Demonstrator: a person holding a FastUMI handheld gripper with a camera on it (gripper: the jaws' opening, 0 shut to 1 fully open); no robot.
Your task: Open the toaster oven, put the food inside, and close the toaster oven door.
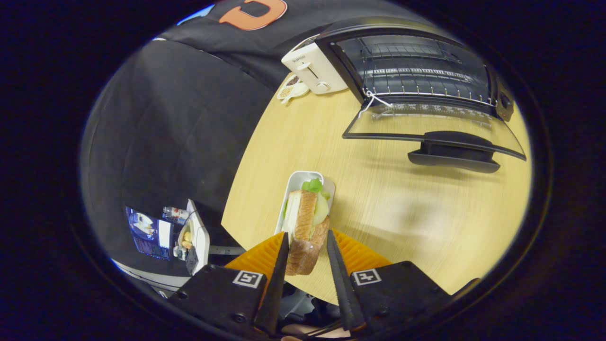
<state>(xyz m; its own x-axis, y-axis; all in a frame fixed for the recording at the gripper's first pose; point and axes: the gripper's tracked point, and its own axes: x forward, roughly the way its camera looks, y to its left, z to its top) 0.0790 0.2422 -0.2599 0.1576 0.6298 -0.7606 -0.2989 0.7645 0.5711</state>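
A sandwich (305, 215) of toasted bread with green lettuce sits between my fingers, and my gripper (307, 234) is shut on it, both fingers pressing its crusts. Its far end hangs over a narrow white tray (295, 182) on the wooden table (402, 213), just ahead of the fingertips. Beyond, to the right, stands the black toaster oven (412, 61) with its glass door (426, 125) folded down flat and its dark handle (454, 154) facing me. The wire rack inside shows bare.
A white pop-up toaster (315, 71) stands left of the oven, with a small dish (289, 88) of bits beside it. The table's rounded edge runs close by on the left; past it lie a white board and small items (189, 237) lower down.
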